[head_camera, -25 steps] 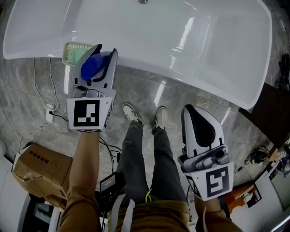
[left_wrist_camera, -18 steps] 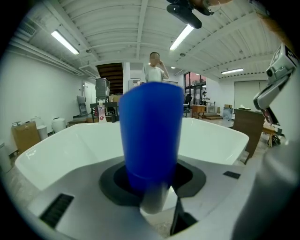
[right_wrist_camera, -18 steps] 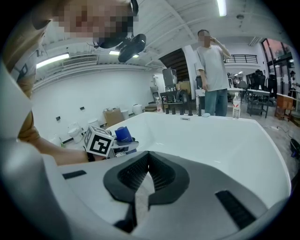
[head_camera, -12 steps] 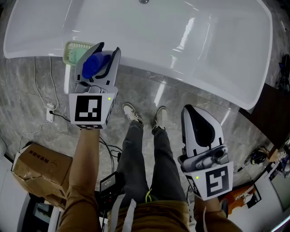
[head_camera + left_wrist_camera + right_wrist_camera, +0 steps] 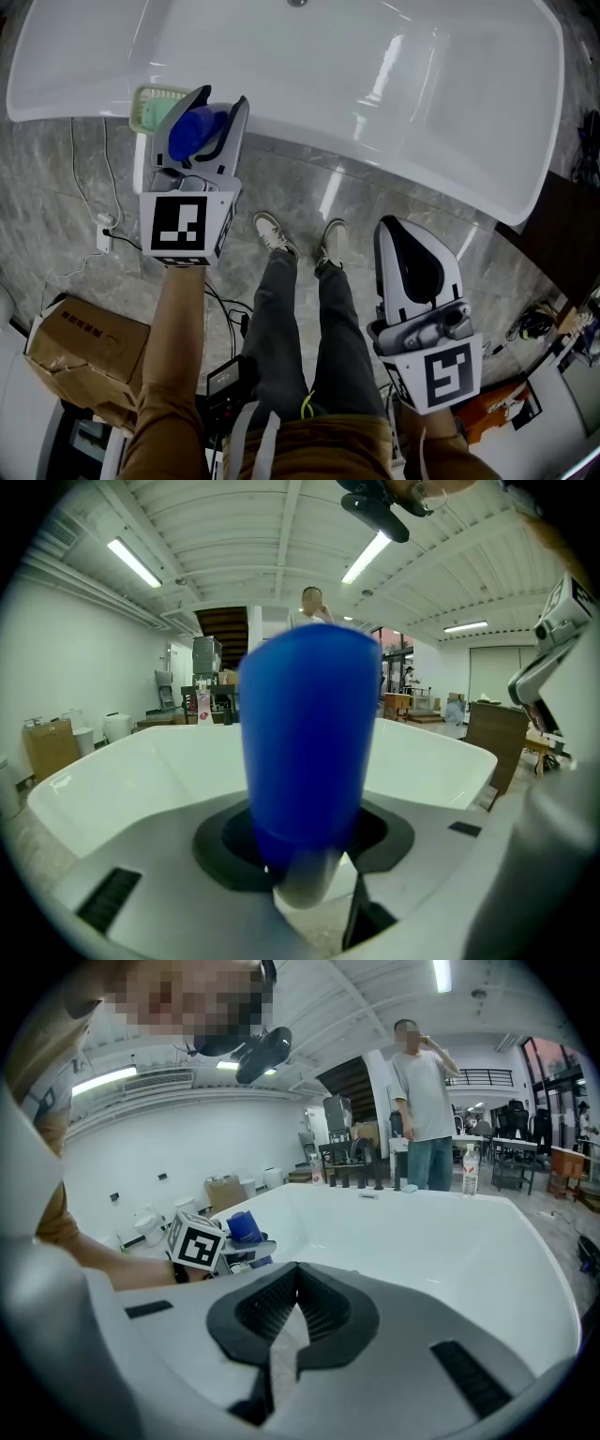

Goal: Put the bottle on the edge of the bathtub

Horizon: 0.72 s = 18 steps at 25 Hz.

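A blue bottle (image 5: pixel 192 134) stands upright between the jaws of my left gripper (image 5: pixel 219 103), over the near rim of the white bathtub (image 5: pixel 309 142) at its left end. In the left gripper view the blue bottle (image 5: pixel 307 752) fills the middle, with the pads against its lower part. The jaws are opening with the bottle still between them. My right gripper (image 5: pixel 401 234) hangs lower right over the floor, shut on nothing. The right gripper view shows its pads (image 5: pixel 323 1309) together, and the left gripper (image 5: pixel 225 1246) with the bottle (image 5: pixel 245 1227) beyond at the tub's rim.
A pale green basket (image 5: pixel 153 105) sits by the tub's rim, just left of the bottle. A cardboard box (image 5: pixel 84 352) and a cable with a socket (image 5: pixel 103 234) lie at lower left. My shoes (image 5: pixel 272 234) stand on the marble floor. A person (image 5: pixel 424 1101) stands beyond the tub.
The left gripper with the bottle has shifted very slightly to the right along the tub's rim. The right gripper has stayed where it was.
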{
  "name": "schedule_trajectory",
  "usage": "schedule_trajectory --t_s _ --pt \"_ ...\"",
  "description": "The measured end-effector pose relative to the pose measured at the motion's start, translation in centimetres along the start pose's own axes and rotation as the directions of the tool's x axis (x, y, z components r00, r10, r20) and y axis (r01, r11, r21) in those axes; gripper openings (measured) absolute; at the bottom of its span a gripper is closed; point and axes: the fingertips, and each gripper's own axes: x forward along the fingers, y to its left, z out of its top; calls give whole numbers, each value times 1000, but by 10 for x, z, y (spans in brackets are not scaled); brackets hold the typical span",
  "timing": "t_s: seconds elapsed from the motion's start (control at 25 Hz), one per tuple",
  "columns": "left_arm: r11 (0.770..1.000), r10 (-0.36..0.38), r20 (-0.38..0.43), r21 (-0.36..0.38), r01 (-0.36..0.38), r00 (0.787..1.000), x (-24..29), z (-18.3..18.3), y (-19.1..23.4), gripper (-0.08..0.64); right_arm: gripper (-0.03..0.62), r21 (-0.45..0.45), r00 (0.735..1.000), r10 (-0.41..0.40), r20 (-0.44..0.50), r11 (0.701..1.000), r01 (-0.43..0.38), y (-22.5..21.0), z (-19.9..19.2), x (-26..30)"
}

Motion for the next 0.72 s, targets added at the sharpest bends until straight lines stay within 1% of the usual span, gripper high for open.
schedule_trajectory --t_s 0.2,0.32,0.52,0.72 --pt "1000 9 15 -3 -9 1000 -2 2 0 190 5 -2 1000 4 -5 1000 -4 1 -1 0" --pt "1000 12 5 -8 -12 1000 -5 2 0 202 5 0 1000 8 -12 1000 -8 2 -2 0" --pt "1000 -12 40 -4 12 999 -6 6 -3 236 5 -6 1000 17 -10 1000 -17 3 -1 2" --pt "1000 1 45 1 -1 999 -14 12 -2 253 5 -15 1000 26 -12 1000 -26 8 0 1"
